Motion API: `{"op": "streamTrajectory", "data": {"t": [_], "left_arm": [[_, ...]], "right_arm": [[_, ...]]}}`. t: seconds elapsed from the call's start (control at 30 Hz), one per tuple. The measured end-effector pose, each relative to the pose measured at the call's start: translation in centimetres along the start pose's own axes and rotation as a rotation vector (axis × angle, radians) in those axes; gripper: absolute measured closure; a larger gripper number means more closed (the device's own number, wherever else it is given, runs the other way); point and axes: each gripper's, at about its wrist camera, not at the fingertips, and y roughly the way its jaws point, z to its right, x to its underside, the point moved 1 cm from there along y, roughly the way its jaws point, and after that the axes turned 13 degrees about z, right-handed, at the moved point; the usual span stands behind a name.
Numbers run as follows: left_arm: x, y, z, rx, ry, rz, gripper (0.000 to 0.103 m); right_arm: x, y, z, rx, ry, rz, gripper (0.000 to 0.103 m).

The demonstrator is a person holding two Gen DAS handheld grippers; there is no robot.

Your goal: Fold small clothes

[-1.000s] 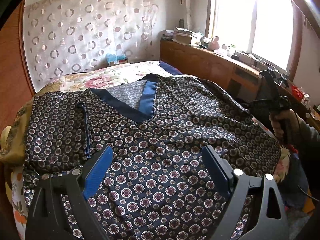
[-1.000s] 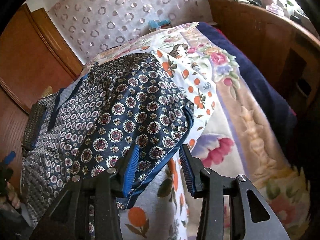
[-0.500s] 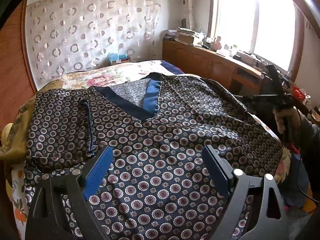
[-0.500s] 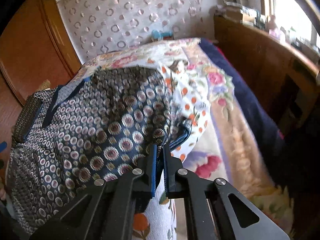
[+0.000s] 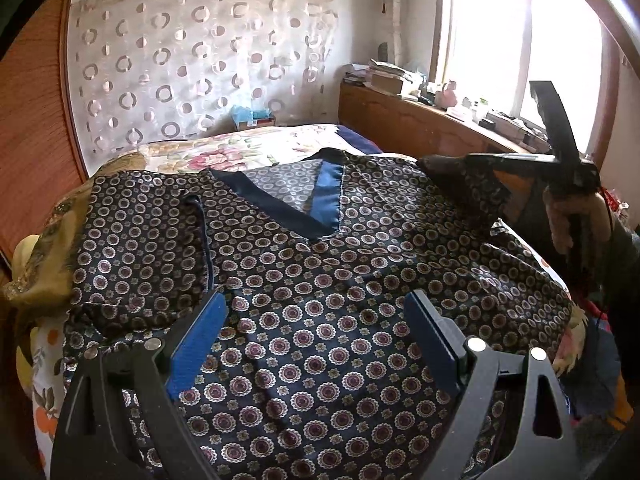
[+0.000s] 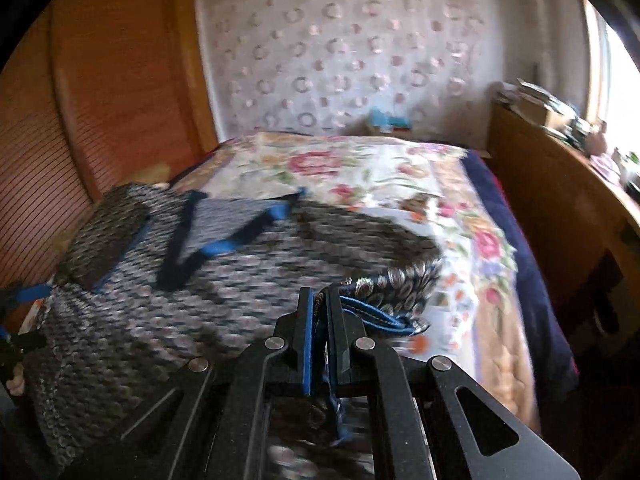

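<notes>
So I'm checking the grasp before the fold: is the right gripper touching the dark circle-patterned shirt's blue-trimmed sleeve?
Touching. In the right wrist view the right gripper is shut on the shirt's blue-trimmed sleeve, with fabric pinched between the jaws.

Home bedroom: floral bed [image 5: 256, 148], curtained window [image 5: 520, 52].

Daylight pours in from the window [image 5: 524, 60] at the upper right of the left wrist view, blown out to white glare, while the patterned shirt [image 5: 320, 280] in the centre stays evenly lit and sharp. The right wrist view is dimmer and smeared by motion blur across the bedspread [image 6: 380, 172] and wall, with only the right gripper [image 6: 320, 320] at the lower centre crisp. Both frames bow strongly at the edges, with black vignetted corners.
</notes>
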Motion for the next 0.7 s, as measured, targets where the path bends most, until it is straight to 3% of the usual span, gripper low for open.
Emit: {"op": "streamTrajectory", "data": {"t": [0.2,0.3,0.37,0.4,0.57,0.7], "left_arm": [[-0.1,-0.5,-0.6,-0.008,-0.008,0.011,0.012],[0.0,-0.6,-0.8,-0.012,-0.011,0.012,0.012],[0.0,-0.6,-1.0,-0.015,-0.015,0.012,0.012],[0.0,-0.6,-1.2,-0.017,-0.019,0.012,0.012],[0.1,-0.6,-1.4,-0.020,-0.024,0.012,0.012],[0.2,-0.5,-1.4,-0.022,-0.026,0.010,0.012]], "right_arm": [[2.3,1.2,-4.0,-0.082,-0.062,-0.055,0.097],[2.9,1.1,-4.4,-0.069,-0.093,-0.070,0.096],[2.9,1.0,-4.1,-0.053,-0.095,-0.063,0.071],[2.7,0.9,-3.9,-0.052,-0.089,-0.052,0.068],[1.6,0.6,-2.9,-0.008,-0.061,-0.026,0.066],[2.5,2.1,-1.3,0.027,-0.028,-0.064,0.066]]}}
